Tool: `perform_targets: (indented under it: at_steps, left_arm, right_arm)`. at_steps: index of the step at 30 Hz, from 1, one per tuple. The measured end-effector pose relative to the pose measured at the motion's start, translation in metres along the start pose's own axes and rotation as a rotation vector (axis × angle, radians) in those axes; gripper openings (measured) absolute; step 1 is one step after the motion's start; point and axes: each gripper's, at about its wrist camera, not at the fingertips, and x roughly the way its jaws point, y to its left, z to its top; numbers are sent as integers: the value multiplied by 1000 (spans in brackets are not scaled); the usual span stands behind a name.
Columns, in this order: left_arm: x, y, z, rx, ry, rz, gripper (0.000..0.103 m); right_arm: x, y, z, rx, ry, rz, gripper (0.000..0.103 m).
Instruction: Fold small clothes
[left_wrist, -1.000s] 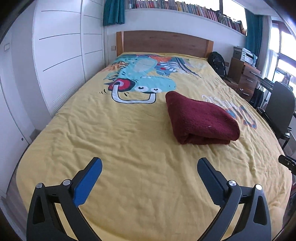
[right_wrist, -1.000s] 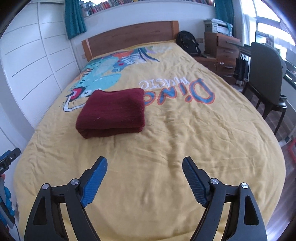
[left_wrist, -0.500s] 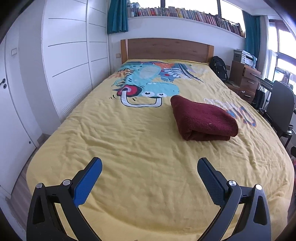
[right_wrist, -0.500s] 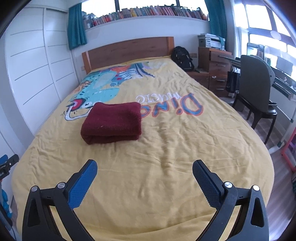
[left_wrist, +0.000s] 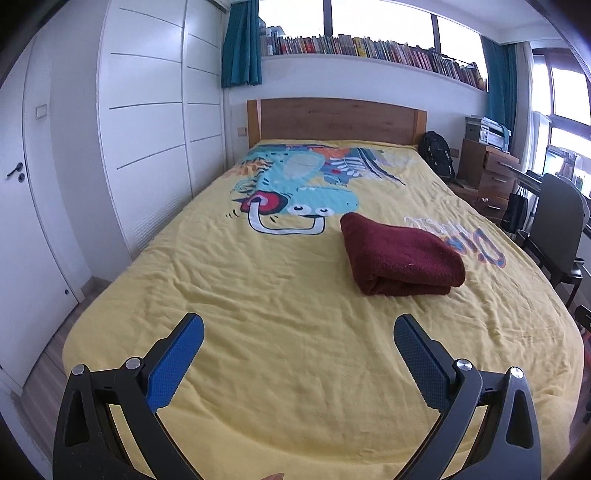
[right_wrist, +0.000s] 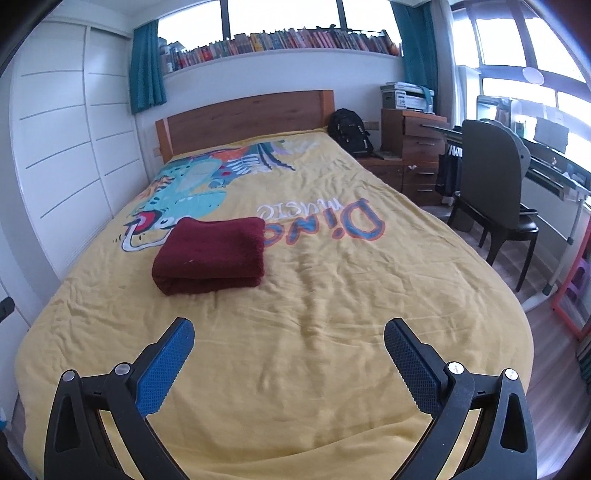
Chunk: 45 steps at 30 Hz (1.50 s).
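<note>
**Folded garment at rest on bed; both grippers wide open and empty**

Legible text: the yellow bed cover (right_wrist: 332, 295) carries the printed words "Dino music" (right_wrist: 325, 218) in blue letters outlined in orange, reading upside down in the right wrist view. A teal cartoon dinosaur print (left_wrist: 295, 184) fills the far half of the cover. The spines on the long shelf of books (right_wrist: 280, 40) above the wooden headboard (left_wrist: 336, 118) are too small to read.

Left gripper (left_wrist: 298, 326): black frame with blue textured pads, pointing downward over the near end of the bed. The jaws stand wide apart with nothing between them; the pads touch no cloth.

Right gripper (right_wrist: 289, 332): same build, same downward angle over the near end of the bed. Jaws spread fully, nothing held.

Task item: the dark red fleece garment (left_wrist: 400, 256), folded into a thick rectangular bundle, lies flat near the middle of the cover, just beside the dinosaur's head and touching the first letters of the printed words. It is well apart from both grippers.

Storage: a brown wooden chest of drawers (right_wrist: 417, 147) stands at the far right, drawers shut, with a printer on top. A black backpack (right_wrist: 349, 131) leans beside it.
</note>
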Motion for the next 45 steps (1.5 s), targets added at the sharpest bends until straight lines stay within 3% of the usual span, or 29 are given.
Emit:
perform_targets:
  at_steps: [8,45]
  left_arm:
    - [-5,-1,4,2,-26,37,102]
    - [-6,-8,-1,5,-22,20,102]
  right_arm:
    - [0,-5,-1,0,-12,-31,103]
    - [2,-22,-11,32,0,-69,103]
